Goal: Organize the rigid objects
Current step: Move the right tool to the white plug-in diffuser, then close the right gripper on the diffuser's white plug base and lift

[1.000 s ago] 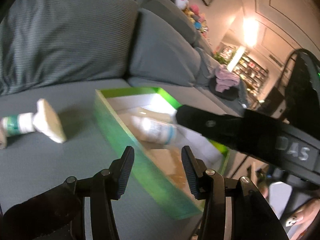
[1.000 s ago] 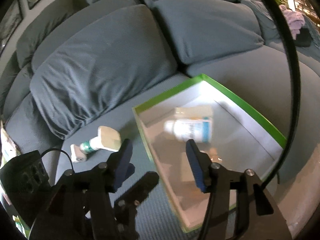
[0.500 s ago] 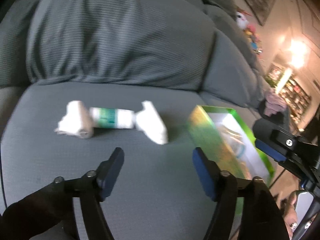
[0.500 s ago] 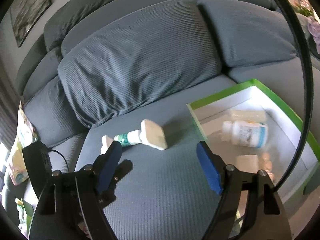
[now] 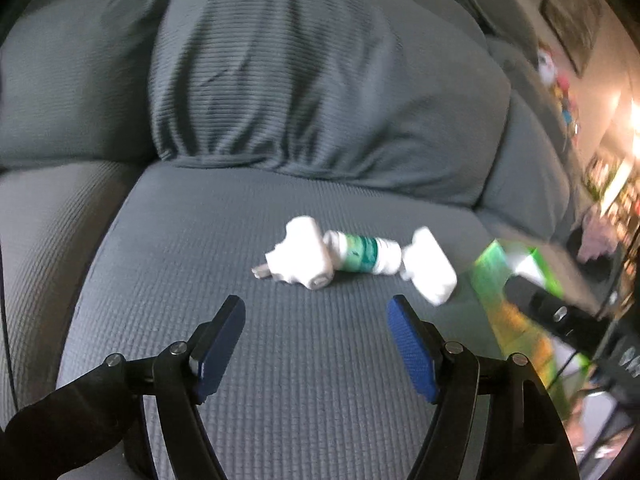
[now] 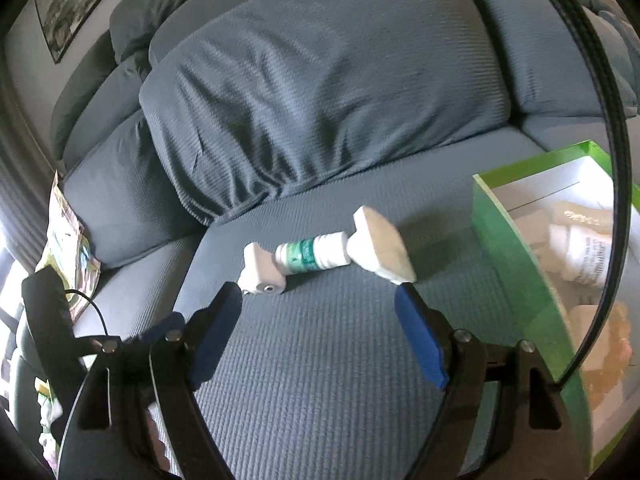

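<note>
On the grey sofa seat [image 5: 280, 344] [image 6: 320, 360] lie a white plug adapter [image 5: 306, 254] [image 6: 262, 268], a white bottle with a green label [image 5: 362, 254] [image 6: 314, 254] and a white wedge-shaped box [image 5: 432, 268] [image 6: 380, 246], touching in a row. To their right stands a green box with a white inside [image 5: 516, 308] [image 6: 508, 264]; a white labelled bottle [image 6: 580, 248] and small pale items lie in it. My left gripper [image 5: 316, 312] hangs open just short of the row, nothing between its blue pads. My right gripper [image 6: 320, 300] is open too, empty, close to the adapter.
Large grey back cushions [image 5: 312, 80] [image 6: 320, 80] rise behind the seat. The other gripper's black body shows at the right edge [image 5: 560, 316] and at the left edge [image 6: 52, 312]. A colourful bag [image 6: 68, 236] sits by the sofa arm.
Both views have swung left from the green box to the row of white items. Both grippers' jaws have widened, and the items now sit straight ahead of them.
</note>
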Tool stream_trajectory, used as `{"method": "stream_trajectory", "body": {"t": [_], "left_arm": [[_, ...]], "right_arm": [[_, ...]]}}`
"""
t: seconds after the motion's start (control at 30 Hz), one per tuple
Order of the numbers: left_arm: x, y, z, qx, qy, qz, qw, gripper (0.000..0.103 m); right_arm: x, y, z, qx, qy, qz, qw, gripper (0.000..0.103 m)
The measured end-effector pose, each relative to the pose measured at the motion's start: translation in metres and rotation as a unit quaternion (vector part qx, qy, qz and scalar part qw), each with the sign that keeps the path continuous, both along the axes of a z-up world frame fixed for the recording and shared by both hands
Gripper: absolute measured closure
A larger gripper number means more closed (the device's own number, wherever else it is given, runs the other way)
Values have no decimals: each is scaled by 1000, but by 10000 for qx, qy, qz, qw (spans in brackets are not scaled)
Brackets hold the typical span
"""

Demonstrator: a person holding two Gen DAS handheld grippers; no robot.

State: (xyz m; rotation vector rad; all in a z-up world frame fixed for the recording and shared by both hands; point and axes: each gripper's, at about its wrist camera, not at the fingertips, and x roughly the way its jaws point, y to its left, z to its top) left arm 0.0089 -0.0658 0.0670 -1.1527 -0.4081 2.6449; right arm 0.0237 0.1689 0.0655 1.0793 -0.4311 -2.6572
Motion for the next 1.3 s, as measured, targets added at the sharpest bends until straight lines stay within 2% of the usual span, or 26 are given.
{"method": "stream_trajectory", "body": {"t": [0.13,0.2,0.27,0.4,0.57,0.7,0.77,0.93,1.0,1.03,1.07,1.13,1.17,1.2,1.3], "left_arm": [[-1,-31,-1,-116,0,471,9988,29],[-3,-43,-3,69,-54,509,9987,29],[-4,-53,-5,218,-112,553,9982,29],[-5,-69,-6,283,-157,705,9970,29],[-4,-89,-6,478,-176,915,9945,29],[-3,-97,-8,611,-183,952,9934,29],[-3,-96,-8,605,-189,933,9936,29],[-4,-93,-8,531,-206,858,9947,29],[-4,-95,-6,584,-191,846,9945,29],[-4,-96,-6,614,-192,847,9943,29],[-4,-97,-7,643,-201,852,9941,29],[-4,-99,-8,672,-232,843,9939,29],[-4,-100,-8,656,-242,849,9939,29],[-5,-101,-7,645,-239,854,9940,29],[-4,-104,-6,680,-218,866,9937,29]], "right_arm": [[-19,-29,-5,301,-145,124,9994,26],[-32,-46,-10,364,-289,231,9987,32],[-48,-66,-15,453,-442,393,9972,33],[-84,-103,-27,787,-759,462,9929,34],[-116,-131,-36,1048,-970,468,9886,36],[-133,-144,-54,1361,-1299,373,9814,43],[-133,-152,-53,1643,-1053,334,9802,43],[-132,-174,-61,2405,-925,461,9651,43],[-129,-182,-65,2691,-854,486,9581,47],[-128,-185,-66,2865,-715,845,9516,51],[-127,-189,-68,3062,-639,876,9458,60],[-124,-194,-69,3202,-581,912,9412,61],[-123,-193,-69,3186,-567,877,9421,62],[-123,-191,-68,3147,-541,814,9441,70],[-121,-177,-61,2741,-697,744,9563,71]]}}
